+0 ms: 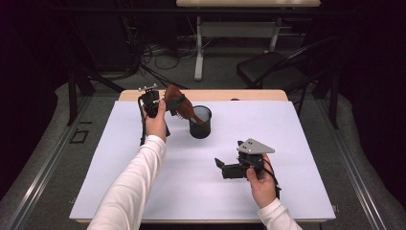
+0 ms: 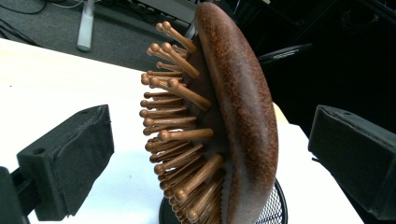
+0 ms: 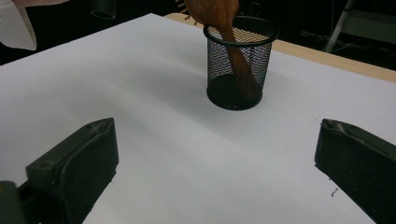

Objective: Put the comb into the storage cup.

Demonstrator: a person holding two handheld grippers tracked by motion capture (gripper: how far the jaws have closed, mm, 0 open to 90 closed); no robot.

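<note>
Wooden paddle hairbrush (image 1: 178,106) standing handle-down in the black mesh pen cup (image 1: 200,122), far-left of centre on the counter (image 1: 119,158).

The left hand-held gripper (image 1: 158,102) sits at the brush head, jaws apart on either side of it and seemingly not touching. To finish well, I would draw straight back without brushing the bristles, since the leaning brush could tip the light cup. The cup holds nothing but the brush handle. The right hand-held gripper (image 1: 221,166) waits near-right, jaws apart and empty.

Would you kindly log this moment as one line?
left claw: open around brown wooden hairbrush | hairbrush: handle inside black mesh cup | right claw: open, empty
</note>
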